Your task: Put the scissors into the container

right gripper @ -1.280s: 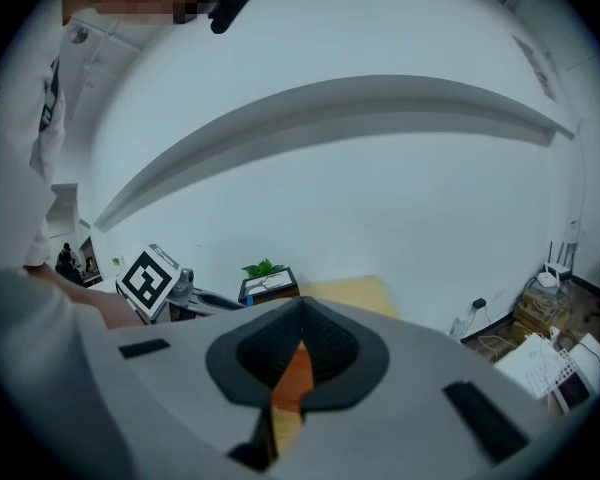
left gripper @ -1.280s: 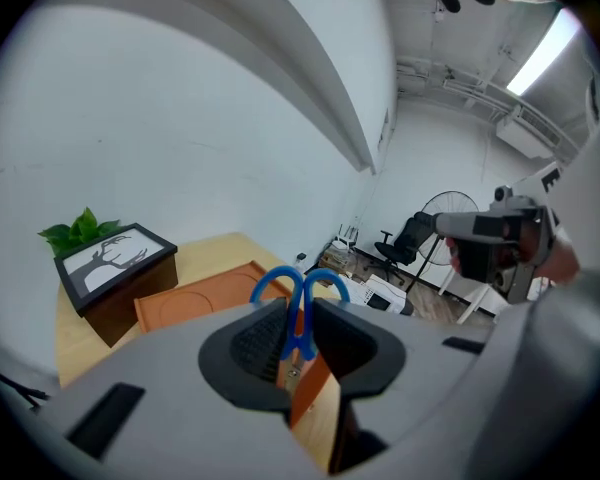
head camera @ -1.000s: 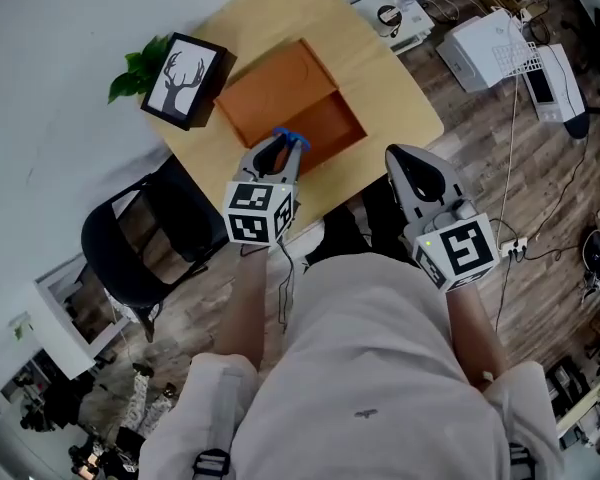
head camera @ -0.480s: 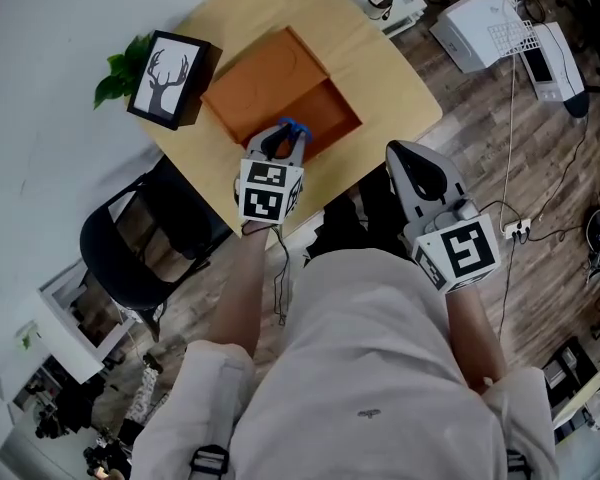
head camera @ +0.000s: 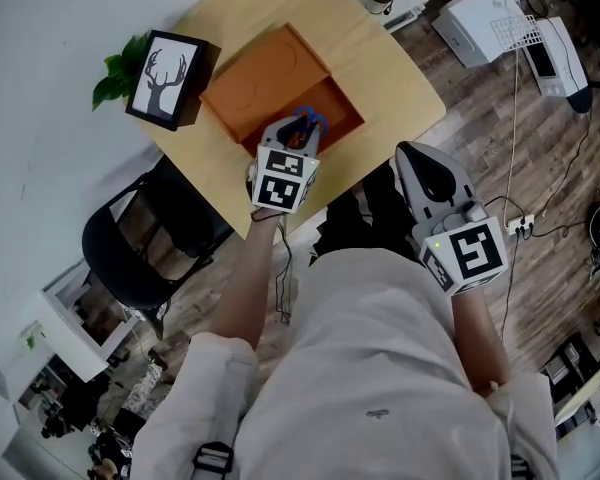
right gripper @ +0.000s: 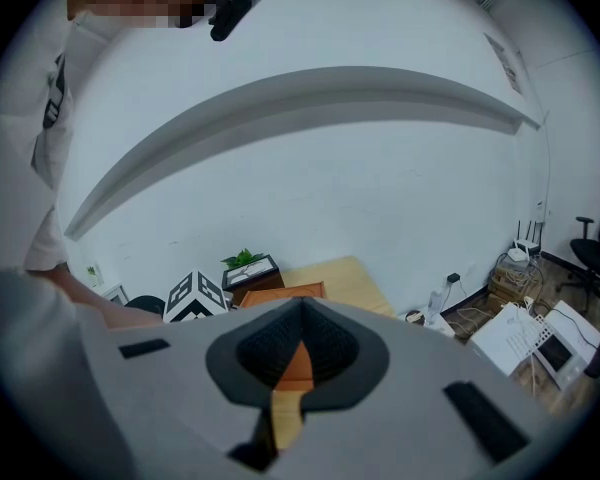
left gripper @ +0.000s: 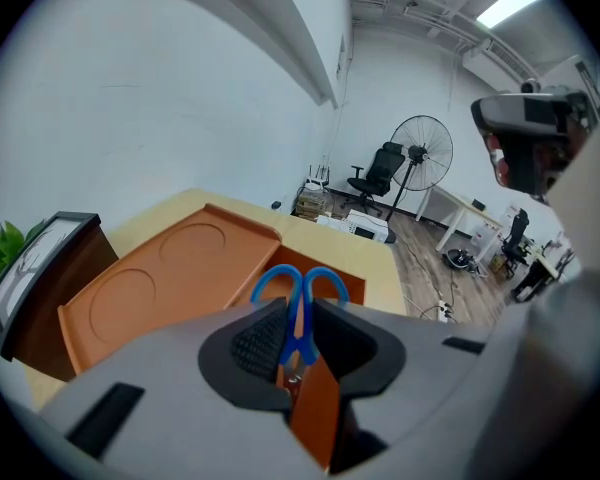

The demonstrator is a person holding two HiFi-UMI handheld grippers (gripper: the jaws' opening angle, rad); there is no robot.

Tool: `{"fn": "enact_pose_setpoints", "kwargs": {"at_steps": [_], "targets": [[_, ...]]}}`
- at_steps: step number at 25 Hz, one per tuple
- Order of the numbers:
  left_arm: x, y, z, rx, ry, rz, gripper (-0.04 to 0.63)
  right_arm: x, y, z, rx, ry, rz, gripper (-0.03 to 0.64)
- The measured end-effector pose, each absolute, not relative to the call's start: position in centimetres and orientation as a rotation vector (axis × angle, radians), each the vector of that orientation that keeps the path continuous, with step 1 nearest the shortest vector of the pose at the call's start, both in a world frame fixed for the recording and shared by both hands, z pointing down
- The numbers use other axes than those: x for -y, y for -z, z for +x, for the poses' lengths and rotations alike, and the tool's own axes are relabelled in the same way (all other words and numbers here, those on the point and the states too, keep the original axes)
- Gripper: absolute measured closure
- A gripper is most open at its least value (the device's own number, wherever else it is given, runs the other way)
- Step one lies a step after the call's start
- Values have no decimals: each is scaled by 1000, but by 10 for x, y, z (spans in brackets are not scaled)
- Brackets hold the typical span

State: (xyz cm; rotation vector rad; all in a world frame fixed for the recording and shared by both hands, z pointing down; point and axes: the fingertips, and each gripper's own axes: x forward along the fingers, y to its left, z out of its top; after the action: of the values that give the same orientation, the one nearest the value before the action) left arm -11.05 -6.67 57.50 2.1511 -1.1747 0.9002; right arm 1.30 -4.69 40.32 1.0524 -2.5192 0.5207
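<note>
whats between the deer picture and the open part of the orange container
The flat orange lid of the container, with two round dents; clearest in the left gripper view.

I see blue handles on the scissors (left gripper: pixel 299 313) and an orange container (head camera: pixel 270 78) on the pale wooden tabletop (head camera: pixel 380 58). My left tool (left gripper: pixel 298 340) and right tool (right gripper: pixel 298 353) are grey with black-and-white square markers. The black frame (head camera: pixel 165 76) shows a black deer on white, and the leaves (head camera: pixel 110 76) are green.

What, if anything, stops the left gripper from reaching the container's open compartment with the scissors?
Nothing, it seems, so yes: the left gripper, shut on the scissors, hangs above the orange container, its open compartment unobstructed.
</note>
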Motion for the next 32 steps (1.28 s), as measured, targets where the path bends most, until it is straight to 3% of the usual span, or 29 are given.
{"fn": "enact_pose_setpoints", "kwargs": {"at_steps": [32], "targets": [[83, -634, -98, 1048, -1024, 2102, 514, 34, -414, 15, 2469, -544, 1045, 618]]}}
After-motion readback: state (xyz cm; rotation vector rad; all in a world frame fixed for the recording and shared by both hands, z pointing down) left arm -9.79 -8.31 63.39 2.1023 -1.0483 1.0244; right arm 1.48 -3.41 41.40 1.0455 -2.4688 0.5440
